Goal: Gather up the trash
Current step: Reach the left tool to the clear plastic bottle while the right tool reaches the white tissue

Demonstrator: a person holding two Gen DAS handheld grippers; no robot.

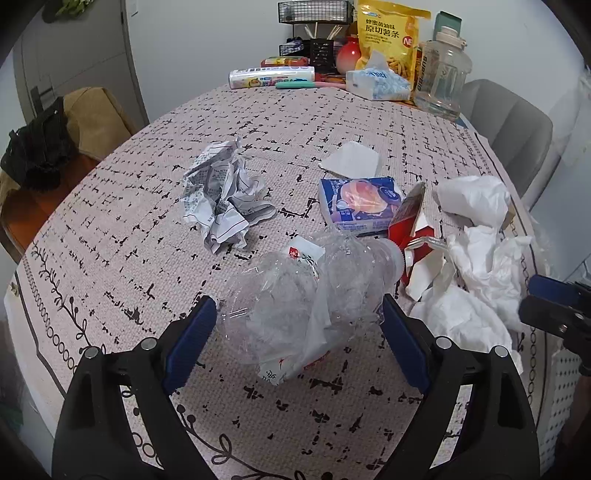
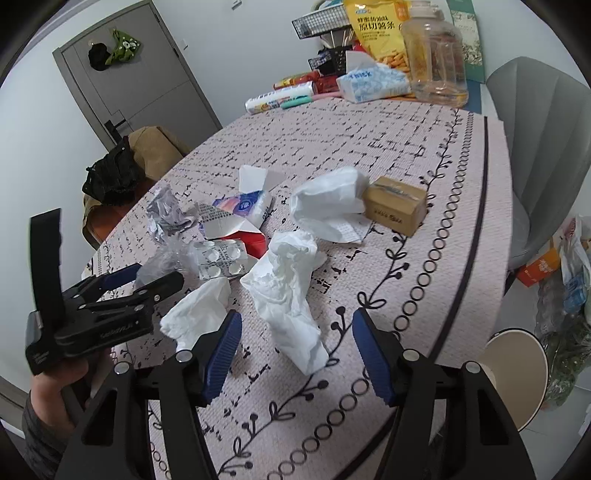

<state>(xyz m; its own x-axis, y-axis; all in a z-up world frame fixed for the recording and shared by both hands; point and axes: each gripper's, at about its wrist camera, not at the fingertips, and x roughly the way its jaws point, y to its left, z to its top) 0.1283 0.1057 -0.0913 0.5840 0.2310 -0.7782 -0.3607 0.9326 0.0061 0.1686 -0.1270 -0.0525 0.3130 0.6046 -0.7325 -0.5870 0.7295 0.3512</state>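
Observation:
A crushed clear plastic bottle (image 1: 303, 295) lies on the patterned tablecloth (image 1: 129, 258). It sits between the fingers of my left gripper (image 1: 297, 306), which is open, its pads just off the plastic. My right gripper (image 2: 295, 317) is open too, astride a twisted white tissue (image 2: 291, 295) without touching it. Other trash lies around: crumpled printed paper (image 1: 225, 195), a blue snack packet (image 1: 360, 203), a torn red and white carton (image 1: 413, 229), a blister pack (image 2: 221, 262), more tissues (image 2: 328, 206) and a small brown box (image 2: 397, 208).
At the table's far end stand a yellow chip bag (image 1: 388, 33), a clear water jug (image 1: 443, 74), a tissue pack (image 1: 376, 83) and wire racks. A grey chair (image 2: 546, 147) is at the right, with a round beige bin (image 2: 517, 369) and a bag of rubbish (image 2: 569, 295) below.

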